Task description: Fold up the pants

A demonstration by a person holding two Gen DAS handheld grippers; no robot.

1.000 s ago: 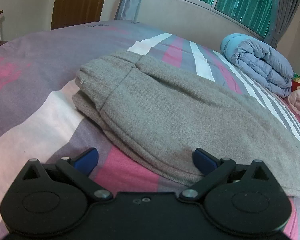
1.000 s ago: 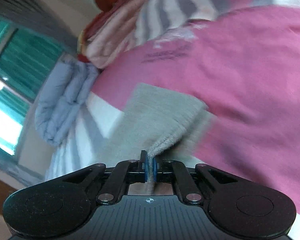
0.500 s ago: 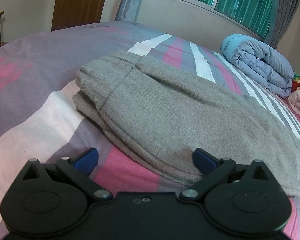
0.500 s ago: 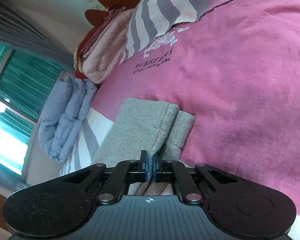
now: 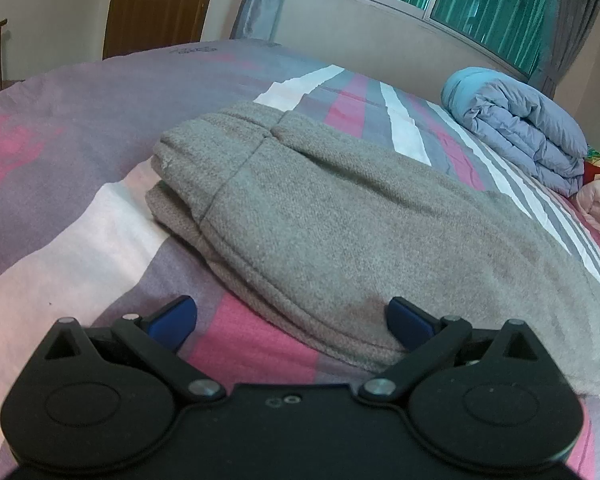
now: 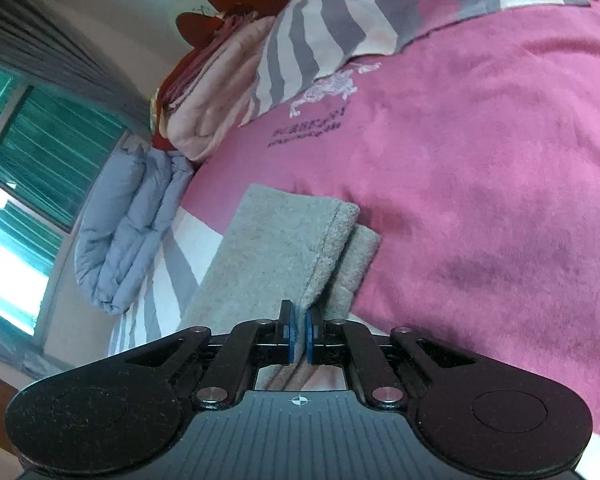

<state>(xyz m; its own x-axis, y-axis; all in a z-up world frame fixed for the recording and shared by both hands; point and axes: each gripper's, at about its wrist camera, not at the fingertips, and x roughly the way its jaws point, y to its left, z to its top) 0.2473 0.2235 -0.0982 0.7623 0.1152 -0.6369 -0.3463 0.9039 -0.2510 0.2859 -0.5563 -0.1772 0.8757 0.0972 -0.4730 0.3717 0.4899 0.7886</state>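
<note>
Bedroom with a striped pink, grey and white bed (image 5: 80, 240), seen from the left wrist: grey fleece pants (image 5: 340, 216) lie lengthwise, already doubled leg over leg, waistband end far. Left gripper (image 5: 292, 320) hangs at their near edge, jaws wide apart, empty. Right wrist view: right gripper (image 6: 299, 336), jaws pinched on the fuzzy hem of the pants (image 6: 284, 248); best carried flat toward the waistband, edges aligned

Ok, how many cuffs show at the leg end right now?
2: the upper cuff, pinched by the right gripper, and the lower cuff beside it on the bed.
</note>
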